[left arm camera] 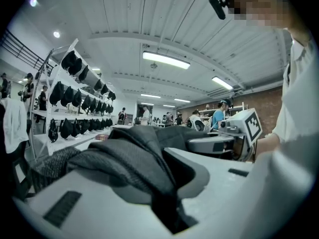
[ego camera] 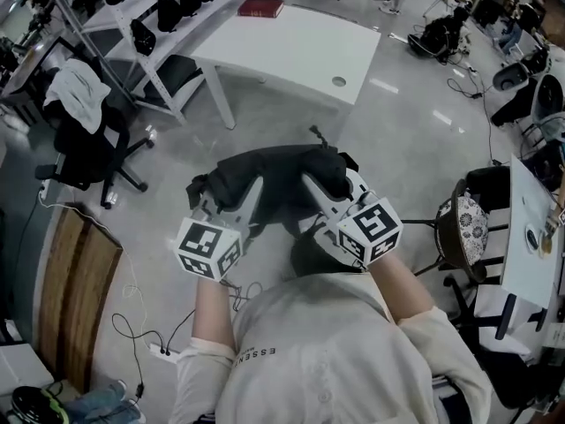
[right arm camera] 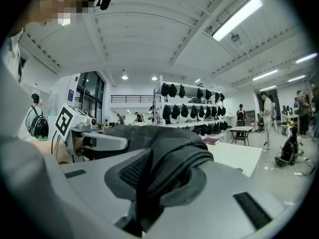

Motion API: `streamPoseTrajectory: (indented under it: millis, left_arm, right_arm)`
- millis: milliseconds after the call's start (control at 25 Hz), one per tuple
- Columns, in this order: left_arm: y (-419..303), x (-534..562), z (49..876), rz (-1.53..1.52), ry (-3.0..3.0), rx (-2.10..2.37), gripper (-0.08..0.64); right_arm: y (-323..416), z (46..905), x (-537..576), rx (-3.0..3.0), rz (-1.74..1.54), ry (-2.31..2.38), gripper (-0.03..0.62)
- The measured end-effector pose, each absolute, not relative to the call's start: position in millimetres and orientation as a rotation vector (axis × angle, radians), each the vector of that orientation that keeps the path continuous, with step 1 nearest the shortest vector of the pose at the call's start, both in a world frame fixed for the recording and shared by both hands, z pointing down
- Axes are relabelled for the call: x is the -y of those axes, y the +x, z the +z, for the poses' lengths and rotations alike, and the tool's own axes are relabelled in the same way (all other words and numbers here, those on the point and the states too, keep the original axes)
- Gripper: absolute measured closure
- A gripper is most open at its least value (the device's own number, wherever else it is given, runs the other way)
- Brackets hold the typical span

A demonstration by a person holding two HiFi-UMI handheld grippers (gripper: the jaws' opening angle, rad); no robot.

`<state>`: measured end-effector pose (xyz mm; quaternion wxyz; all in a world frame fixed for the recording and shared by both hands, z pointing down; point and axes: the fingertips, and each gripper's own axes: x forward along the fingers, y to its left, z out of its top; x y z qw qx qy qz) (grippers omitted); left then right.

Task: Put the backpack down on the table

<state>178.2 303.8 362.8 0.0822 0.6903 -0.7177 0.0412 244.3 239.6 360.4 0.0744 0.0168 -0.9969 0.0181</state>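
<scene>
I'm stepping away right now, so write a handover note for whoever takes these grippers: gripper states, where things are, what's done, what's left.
Left gripper: shut on fabric of the backpack.
Right gripper: shut on it too.
The backpack hangs between both above the floor, short of the white table; a red book lies at the table's far end.
Done: backpack held up.
Left: carry it to the table, lower it onto a bare part, open both.

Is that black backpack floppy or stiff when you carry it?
Probably floppy: the backpack slumps between the left tool and right tool, and its fabric bunches where they pinch it. Likely not slippery, since the cloth looks rough-woven.
</scene>
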Motion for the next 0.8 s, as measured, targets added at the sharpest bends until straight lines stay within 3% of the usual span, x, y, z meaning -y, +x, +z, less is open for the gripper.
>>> streamPoseTrajectory:
  millis: [800]
  left_arm:
    - [-5.3, -83.1, 344.3, 0.154, 2.000, 2.269, 0.492]
  right_arm:
    - [54.2, 344.0, -12.7, 3.026, 0.018, -0.065, 0.509]
